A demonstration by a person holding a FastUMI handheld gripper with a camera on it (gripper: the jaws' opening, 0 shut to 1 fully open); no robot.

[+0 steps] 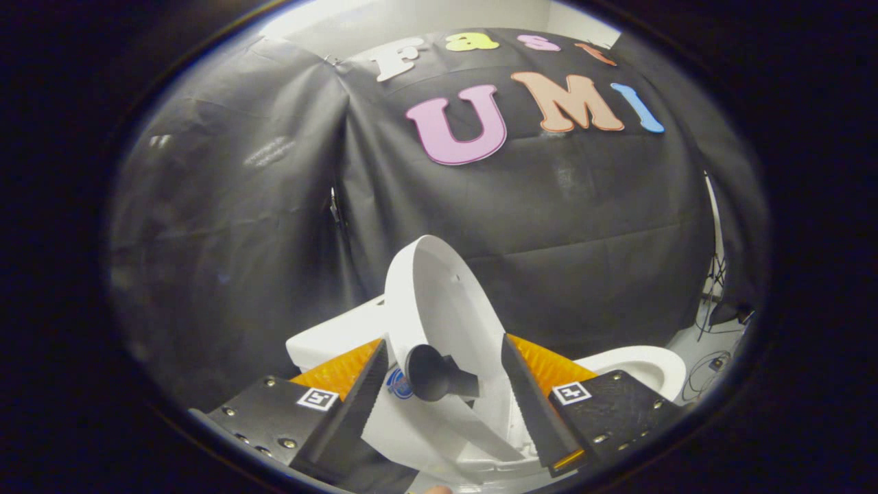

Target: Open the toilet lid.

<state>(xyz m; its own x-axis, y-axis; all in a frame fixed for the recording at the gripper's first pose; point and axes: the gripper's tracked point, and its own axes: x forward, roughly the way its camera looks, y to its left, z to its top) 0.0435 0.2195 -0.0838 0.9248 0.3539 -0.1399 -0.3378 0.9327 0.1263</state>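
In the gripper view, the toilet lid [439, 302] is already up. It stands almost straight, leaning back a little toward the tank [336, 333], with its hollow inner side facing the fingers. The bowl [648, 367] shows white and open past the right finger, so the lid no longer covers it.

The gripper [442, 384] sits low, close to the lid. The lower part of the lid is between the two fingers. The fingers are spread wide, with clear space on each side of a dark round knob [432, 374] that sticks out from the lid. Neither finger presses on the knob or the lid, as far as one can see. So the claw looks let go, not squeezing anything.

The job looks nearly done. The big part, lifting the lid, seems finished. What may be left is small: checking that the lid rests back and does not fall shut, and pulling the gripper away. Whether the lid touches the tank behind it cannot be told.

Behind it all hangs the black cloth wall [549, 226].
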